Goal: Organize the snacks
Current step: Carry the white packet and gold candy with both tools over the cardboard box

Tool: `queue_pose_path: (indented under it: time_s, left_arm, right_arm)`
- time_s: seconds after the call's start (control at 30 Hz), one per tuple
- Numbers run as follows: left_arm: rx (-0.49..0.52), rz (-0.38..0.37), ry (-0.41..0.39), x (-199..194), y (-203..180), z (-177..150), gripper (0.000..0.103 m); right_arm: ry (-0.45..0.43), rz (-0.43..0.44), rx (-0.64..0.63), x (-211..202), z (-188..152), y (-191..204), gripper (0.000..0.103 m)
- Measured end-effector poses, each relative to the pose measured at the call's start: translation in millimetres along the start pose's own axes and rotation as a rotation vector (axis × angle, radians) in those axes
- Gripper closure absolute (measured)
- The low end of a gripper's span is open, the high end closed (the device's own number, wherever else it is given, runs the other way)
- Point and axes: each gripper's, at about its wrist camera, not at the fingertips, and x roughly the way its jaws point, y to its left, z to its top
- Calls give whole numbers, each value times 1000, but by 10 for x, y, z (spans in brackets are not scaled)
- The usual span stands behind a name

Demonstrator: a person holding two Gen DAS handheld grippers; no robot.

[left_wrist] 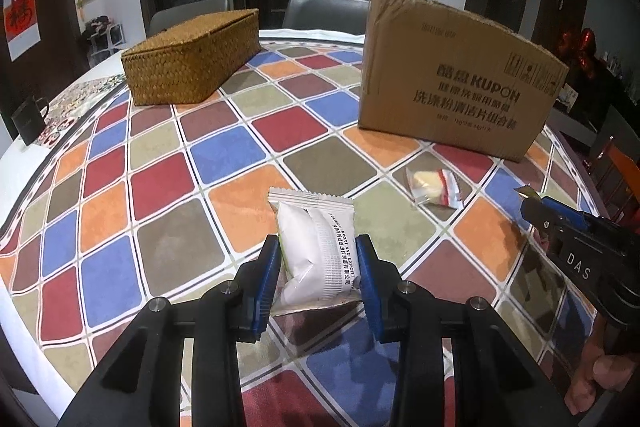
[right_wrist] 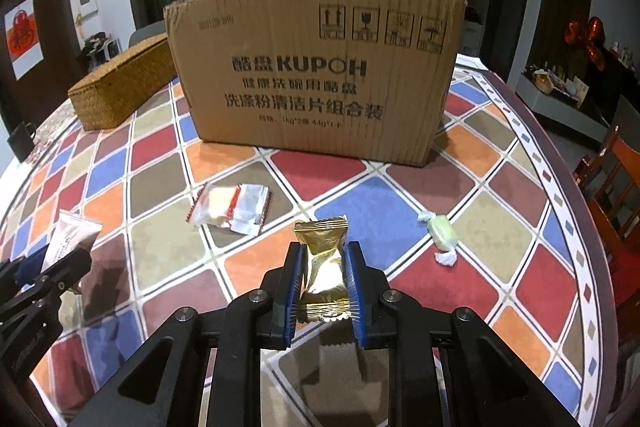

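Observation:
A white snack packet (left_wrist: 316,251) with printed text sits between the blue pads of my left gripper (left_wrist: 318,247), which is shut on it just above the tablecloth. In the right wrist view a gold foil snack packet (right_wrist: 323,263) is clamped in my right gripper (right_wrist: 322,255), also shut. That right gripper (left_wrist: 532,203) shows at the right edge of the left wrist view, gold foil at its tip. The left gripper and its white packet (right_wrist: 68,235) appear at the left edge of the right wrist view. A clear packet with a red seal (right_wrist: 230,205) (left_wrist: 434,189) and a green wrapped candy (right_wrist: 442,233) lie loose on the table.
A brown cardboard box (right_wrist: 316,75) (left_wrist: 452,83) stands upright at the back of the round table with its checked cloth (left_wrist: 160,187). A woven lidded basket (left_wrist: 192,61) (right_wrist: 120,87) lies to its left. A dark mug (left_wrist: 28,119) stands near the left rim. Chairs surround the table.

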Motion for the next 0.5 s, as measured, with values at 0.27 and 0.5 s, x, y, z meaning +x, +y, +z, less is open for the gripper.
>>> queue_pose_path:
  time_s: [0.27,0.5]
  left_arm:
    - [9,-17,-21,-102,-56,117,66]
    - [25,-34,-34,-169,-139,233,66]
  right_arm:
    - [-34,-3,8,-154,106,-25,80]
    - [-55,-6,16,-262,195,-51,80]
